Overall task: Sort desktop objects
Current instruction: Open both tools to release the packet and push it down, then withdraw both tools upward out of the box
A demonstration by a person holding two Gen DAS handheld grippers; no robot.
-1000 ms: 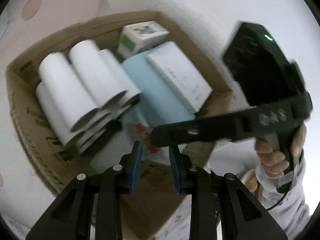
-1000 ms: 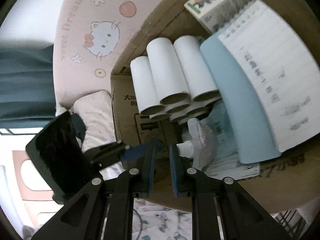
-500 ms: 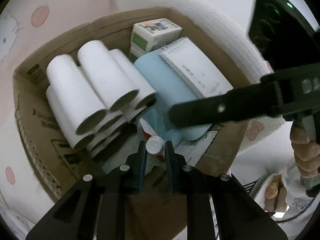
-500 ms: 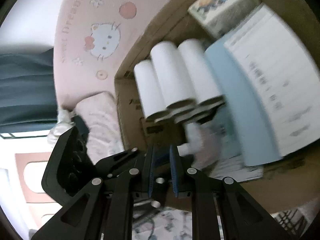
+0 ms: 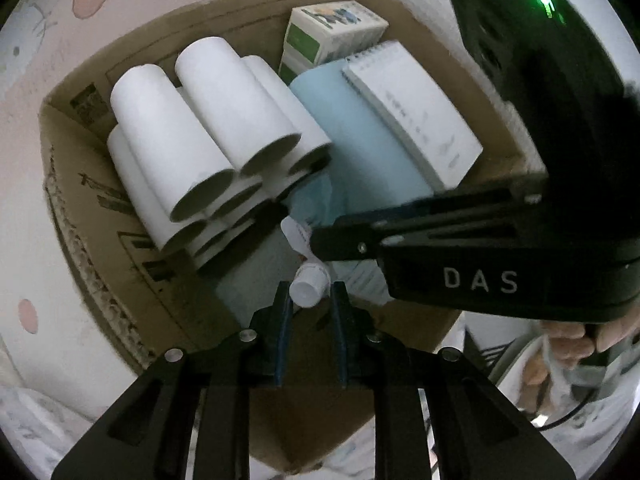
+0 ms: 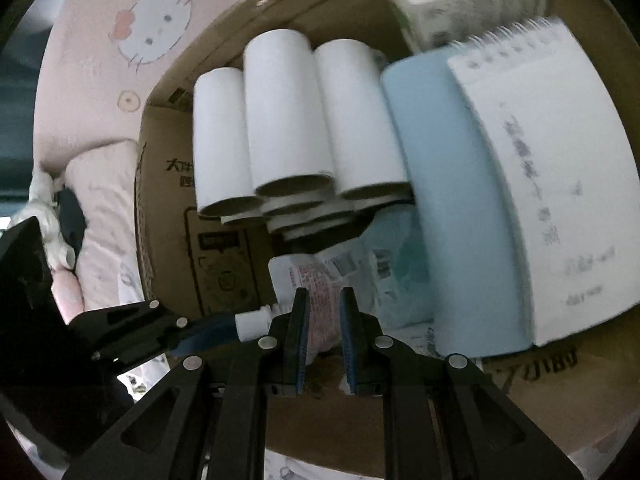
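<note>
Pink cartoon-print bedding (image 6: 92, 128) supports an open cardboard box (image 5: 100, 248). Nearest, left gripper (image 5: 308, 312) jaws, just reopening slightly, bracket the spouted pouch's (image 6: 316, 300) white cap (image 5: 306, 286); right gripper (image 6: 323, 340) pinches the pouch body. Behind lie white tubes (image 5: 192, 140), then a spiral notepad (image 5: 412, 108).

The left gripper (image 5: 308, 308) now has the white screw cap (image 5: 307, 286) of a spouted pouch (image 6: 320, 300) between its fingers, where 1 second ago nothing sat there; its jaws narrow, then have just been opening a little around the cap. The right gripper (image 6: 323, 340) now clamps the pouch body, which earlier lay in the box just ahead of its tips. In the left wrist view the right gripper looms closer, its tip just beyond the cap.
</note>
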